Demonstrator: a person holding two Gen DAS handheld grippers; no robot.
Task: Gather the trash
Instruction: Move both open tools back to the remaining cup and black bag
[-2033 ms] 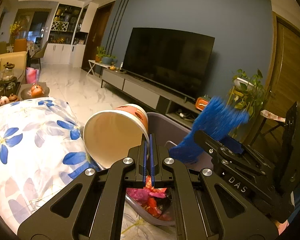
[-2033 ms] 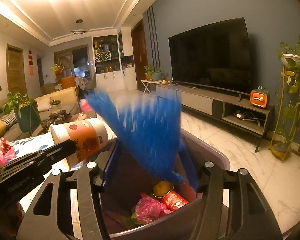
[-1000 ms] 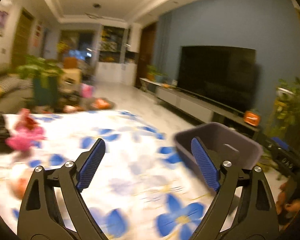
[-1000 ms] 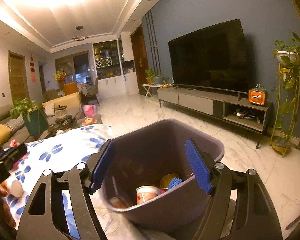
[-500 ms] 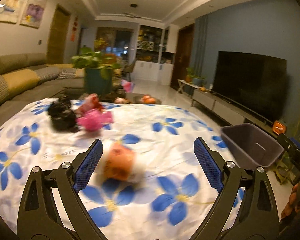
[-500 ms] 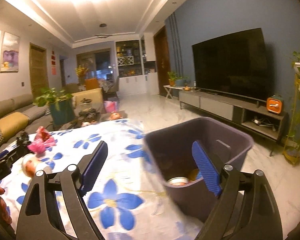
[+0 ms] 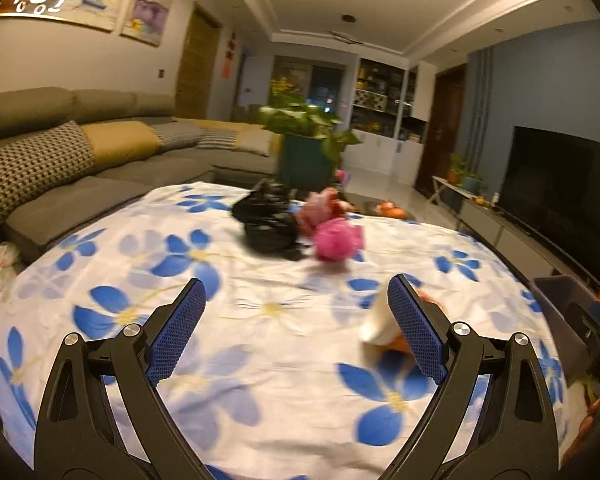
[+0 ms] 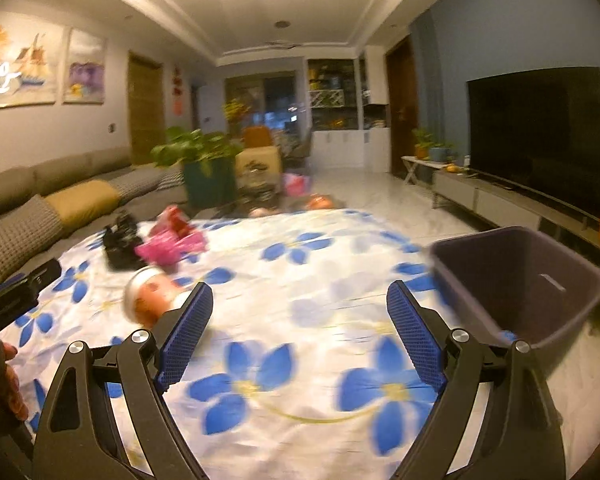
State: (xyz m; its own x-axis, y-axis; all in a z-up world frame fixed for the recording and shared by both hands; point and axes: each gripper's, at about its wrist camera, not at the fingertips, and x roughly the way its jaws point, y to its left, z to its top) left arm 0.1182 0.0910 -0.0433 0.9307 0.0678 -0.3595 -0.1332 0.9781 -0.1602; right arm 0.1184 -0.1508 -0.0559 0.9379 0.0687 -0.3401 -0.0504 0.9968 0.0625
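While both grippers, left gripper (image 7: pixel 296 328) and right gripper (image 8: pixel 300 330), stand spread and empty, the cup (image 7: pixel 384 324) at lower right risks being knocked by a finger and rolling away.

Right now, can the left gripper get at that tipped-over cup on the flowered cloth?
Probably yes. The left gripper has its jaws wide apart and empty, and the cup lies on its side on the cloth, just past the right-hand pad with nothing between. It sits off-centre, so a small sideways shift looks needed.

Orange-white cup (image 8: pixel 150 300) tipped on side on floral cloth; pink wrappers (image 8: pixel 172 242), black bag (image 8: pixel 120 246) behind; dark bin (image 8: pixel 516 280) at edge.
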